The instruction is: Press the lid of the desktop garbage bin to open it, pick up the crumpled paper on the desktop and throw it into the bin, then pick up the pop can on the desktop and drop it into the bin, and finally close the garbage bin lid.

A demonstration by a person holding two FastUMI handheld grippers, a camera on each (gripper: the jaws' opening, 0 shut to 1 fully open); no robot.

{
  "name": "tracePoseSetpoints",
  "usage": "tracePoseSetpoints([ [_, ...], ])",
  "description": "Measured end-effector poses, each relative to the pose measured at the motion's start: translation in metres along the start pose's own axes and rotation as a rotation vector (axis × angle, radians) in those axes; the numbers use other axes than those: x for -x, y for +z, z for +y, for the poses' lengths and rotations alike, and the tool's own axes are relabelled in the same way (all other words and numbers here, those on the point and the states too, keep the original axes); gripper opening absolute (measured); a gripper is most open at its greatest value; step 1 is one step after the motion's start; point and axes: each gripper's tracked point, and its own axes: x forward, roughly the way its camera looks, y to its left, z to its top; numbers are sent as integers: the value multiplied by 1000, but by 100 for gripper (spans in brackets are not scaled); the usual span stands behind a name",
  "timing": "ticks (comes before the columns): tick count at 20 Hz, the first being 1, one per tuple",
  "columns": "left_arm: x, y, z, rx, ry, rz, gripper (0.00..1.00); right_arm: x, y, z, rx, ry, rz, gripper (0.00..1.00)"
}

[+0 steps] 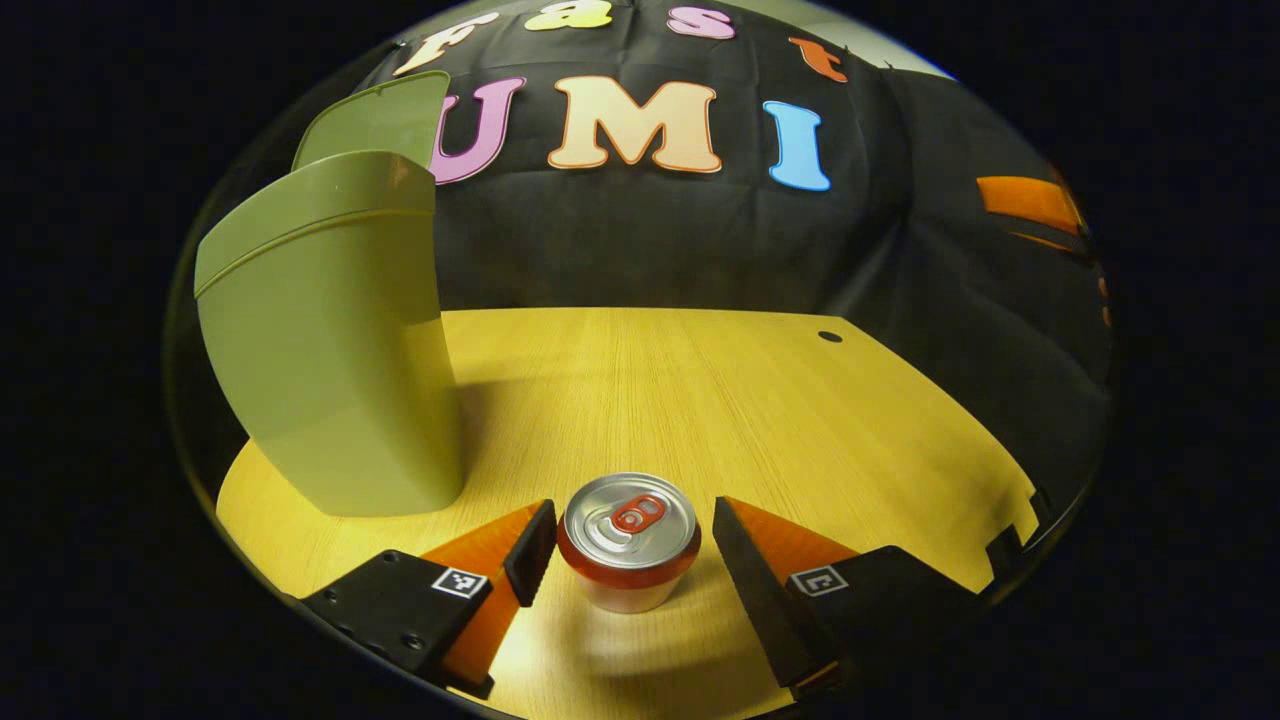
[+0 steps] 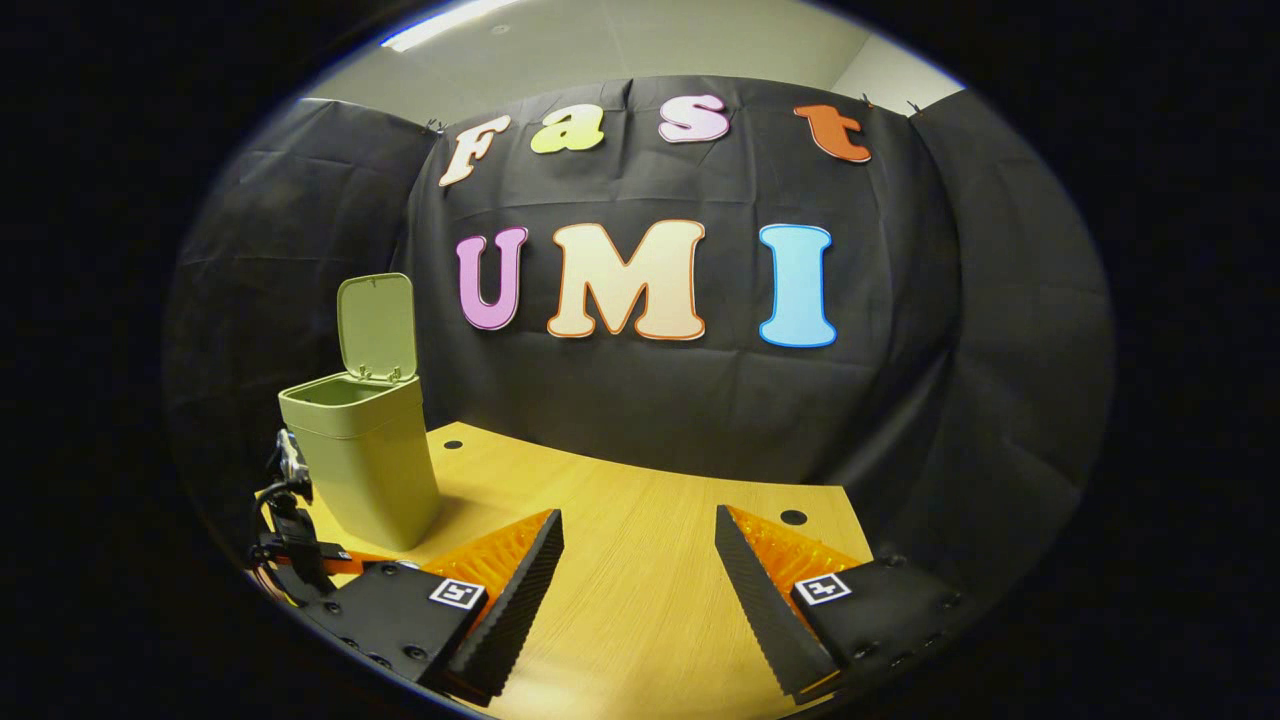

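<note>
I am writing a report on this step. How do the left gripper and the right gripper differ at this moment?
The left gripper has the can standing upright between its open fingers, not yet touching; the right gripper has only bare table between its fingers. The left gripper is close beside the bin; the right gripper is farther from it. Both are open and low over the table.

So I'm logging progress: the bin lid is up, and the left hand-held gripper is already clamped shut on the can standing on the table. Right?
Not quite. The bin lid is up, but in the left gripper view the left hand-held gripper is open: its fingers stand on either side of the upright can on the table, with gaps, not clamped on it.
</note>
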Motion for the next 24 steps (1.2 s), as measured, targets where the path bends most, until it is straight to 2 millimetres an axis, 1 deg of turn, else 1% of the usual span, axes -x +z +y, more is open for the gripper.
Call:
tracePoseSetpoints([
  [1, -1, 0, 0, 0, -2, -5, 89, 0, 1, 1, 1, 0, -1, 96],
  [2, 0, 3, 0, -7, -7, -10, 79, 0, 1, 3, 3, -1, -2, 96],
  [4, 1, 13, 3, -11, -9, -16, 78, -1, 1, 7, 3, 1, -3, 96],
  [7, 7, 44, 9, -17, -19, -70, 78, -3, 0, 17, -2, 9, -5, 96],
  [10, 19, 90, 16, -13, -35, -148, 77, -7, 0, 31, -21, 25, -8, 96],
  [12, 26, 119, 18, -14, -45, -202, 77, -8, -4, 43, -35, 41, -5, 96],
  [14, 37, 148, 20, -19, -51, -262, 77, -9, -4, 56, -35, 59, -5, 96],
  [17, 51, 186, 23, -28, -54, -339, 77, -10, -5, 71, -43, 81, -6, 96],
  [19, 61, 211, 27, -39, -49, -391, 77, -12, -4, 76, -52, 87, -8, 96],
  [22, 76, 243, 40, -36, -28, -452, 77, -13, -4, 83, -87, 92, -9, 96],
  [24, 87, 266, 54, -30, -3, -502, 77, -14, -6, 93, -117, 104, -6, 96],
])
